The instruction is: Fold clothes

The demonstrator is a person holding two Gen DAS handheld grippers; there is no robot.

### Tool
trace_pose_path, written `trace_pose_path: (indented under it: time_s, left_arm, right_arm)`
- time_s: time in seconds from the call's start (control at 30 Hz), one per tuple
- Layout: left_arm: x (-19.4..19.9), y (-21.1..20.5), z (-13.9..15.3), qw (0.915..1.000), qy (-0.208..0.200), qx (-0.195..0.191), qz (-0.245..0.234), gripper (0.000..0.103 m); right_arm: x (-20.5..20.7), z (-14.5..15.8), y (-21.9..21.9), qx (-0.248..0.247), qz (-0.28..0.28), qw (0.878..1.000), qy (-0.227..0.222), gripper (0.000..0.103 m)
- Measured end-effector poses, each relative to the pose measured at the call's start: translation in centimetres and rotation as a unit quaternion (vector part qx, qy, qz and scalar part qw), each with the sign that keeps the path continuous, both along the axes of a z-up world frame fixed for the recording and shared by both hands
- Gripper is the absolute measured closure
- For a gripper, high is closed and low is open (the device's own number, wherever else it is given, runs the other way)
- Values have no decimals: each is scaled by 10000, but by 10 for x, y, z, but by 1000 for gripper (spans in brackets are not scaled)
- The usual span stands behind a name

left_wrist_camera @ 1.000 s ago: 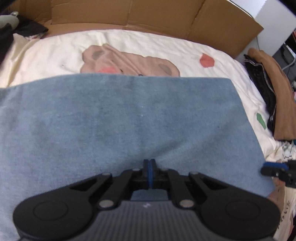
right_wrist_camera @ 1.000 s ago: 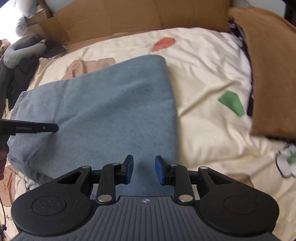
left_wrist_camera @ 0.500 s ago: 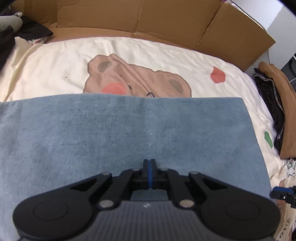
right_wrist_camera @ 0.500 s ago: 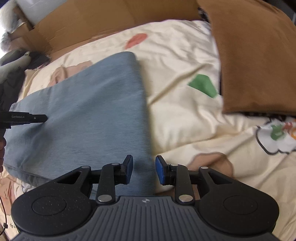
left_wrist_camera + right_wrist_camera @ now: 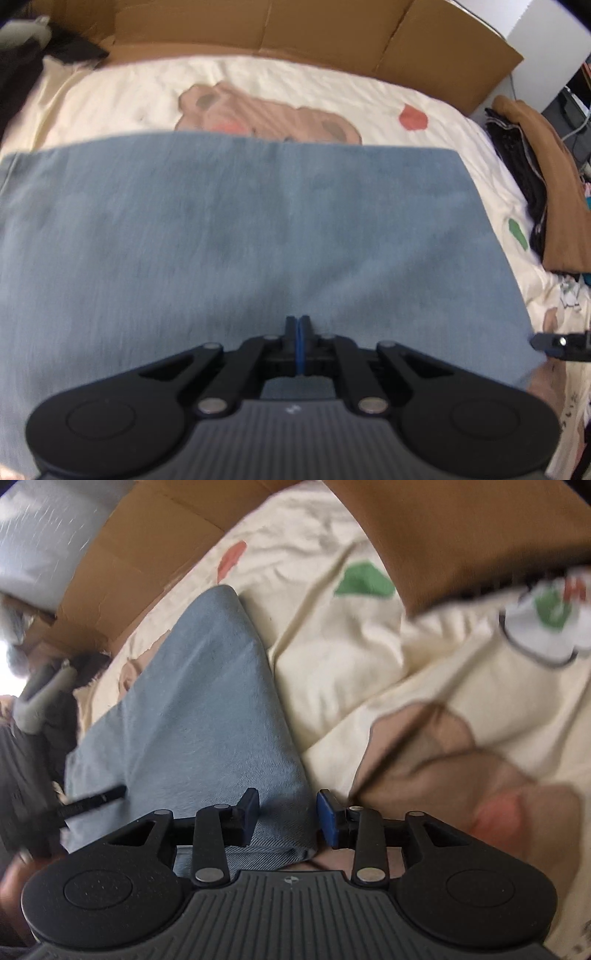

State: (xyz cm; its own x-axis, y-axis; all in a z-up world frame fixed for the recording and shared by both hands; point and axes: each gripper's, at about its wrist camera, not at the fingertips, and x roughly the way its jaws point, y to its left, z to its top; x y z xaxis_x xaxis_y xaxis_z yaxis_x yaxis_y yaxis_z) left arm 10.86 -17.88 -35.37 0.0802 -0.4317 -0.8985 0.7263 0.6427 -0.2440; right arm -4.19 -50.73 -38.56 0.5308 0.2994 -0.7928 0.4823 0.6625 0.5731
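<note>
1. My left gripper [image 5: 299,325], jaws pressed together, hangs over the blue-grey rectangular folded cloth [image 5: 258,236] lying flat on the cream cartoon-print bed sheet [image 5: 122,99].
2. My right gripper [image 5: 286,818], jaws wide, straddles the cloth's near right corner, its long axis running crosswise.

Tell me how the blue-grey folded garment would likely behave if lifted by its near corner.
The blue-grey garment lies flat and layered on the bedsheet, so it would probably droop and unfold. Its fuzzy, matte surface suggests good grip. The open right gripper straddles the corner, so one-corner lifting likely drags the rest.
</note>
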Motion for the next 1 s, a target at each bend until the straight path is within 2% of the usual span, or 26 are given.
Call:
trace_pose_path:
  time_s: [0.3, 0.57, 0.63, 0.93, 1.0]
  left_arm:
    - [-23, 18, 5, 9995, 213, 201, -76, 101]
    - [-41, 20, 6, 9973, -25, 447, -587, 101]
    - [-44, 18, 4, 9959, -122, 502, -744, 101]
    - [-37, 12, 2, 9959, 9, 561, -714, 100]
    - [-38, 14, 1, 9963, -4, 521, -679, 100]
  right_arm:
    - [-10, -28, -10, 1144, -507, 9921, -123, 59]
    - [-19, -46, -15, 2028, -868, 9751, -230, 59]
    - [-18, -47, -16, 2179, -920, 9711, -313, 58]
    - [-7, -48, -20, 2721, -1077, 9529, -801, 57]
    - [-3, -46, -20, 2773, -1082, 9506, -880, 51]
